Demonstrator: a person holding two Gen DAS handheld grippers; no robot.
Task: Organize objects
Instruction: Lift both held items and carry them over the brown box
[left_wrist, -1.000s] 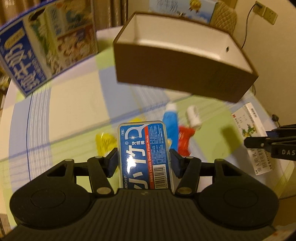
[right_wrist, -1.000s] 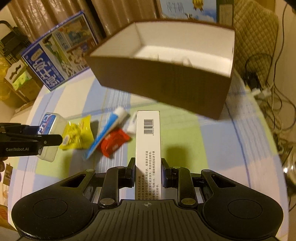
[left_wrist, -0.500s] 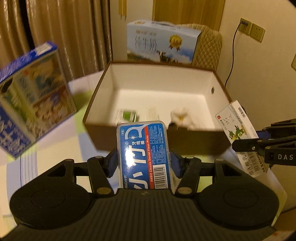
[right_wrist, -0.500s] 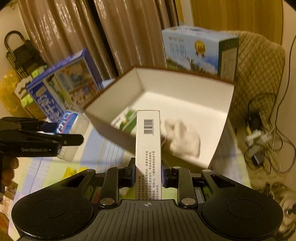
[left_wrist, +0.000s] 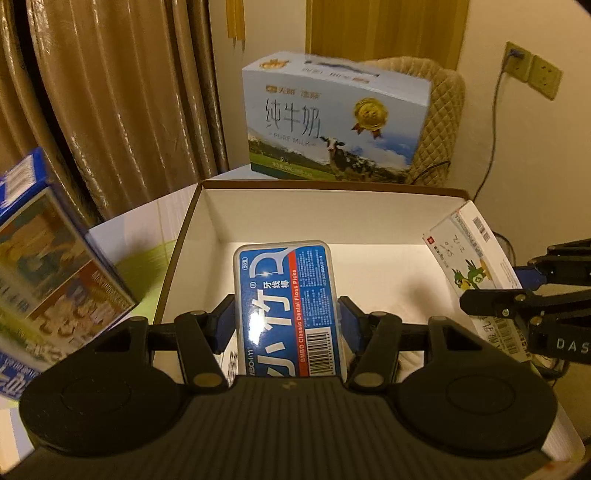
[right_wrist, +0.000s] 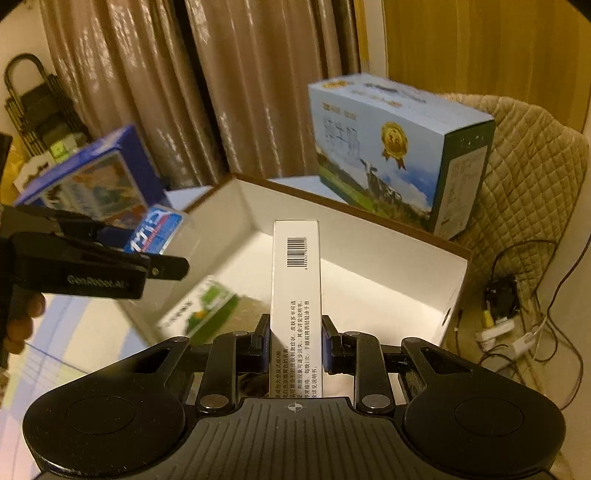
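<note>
My left gripper (left_wrist: 286, 325) is shut on a blue floss pick case (left_wrist: 286, 306), held over the open brown cardboard box (left_wrist: 332, 206) with a white inside. My right gripper (right_wrist: 295, 343) is shut on a slim white medicine carton (right_wrist: 295, 288), also over the box (right_wrist: 354, 236). Seen from the left wrist, that carton (left_wrist: 469, 254) and the right gripper (left_wrist: 524, 295) hang at the box's right rim. From the right wrist, the left gripper (right_wrist: 159, 266) with the floss case (right_wrist: 153, 232) hovers at the box's left side. A green and white packet (right_wrist: 201, 310) lies inside the box.
A blue milk carton case (left_wrist: 336, 118) stands behind the box. A blue picture box (left_wrist: 48, 266) leans at the left. A quilted chair (right_wrist: 524, 177) and cables (right_wrist: 509, 325) are at the right, curtains (left_wrist: 110, 92) behind. A hand (right_wrist: 22, 325) holds the left gripper.
Both grippers have risen and moved forward from above the tablecloth to over the open box, each still holding its item. The box now fills the lower middle of both views.
</note>
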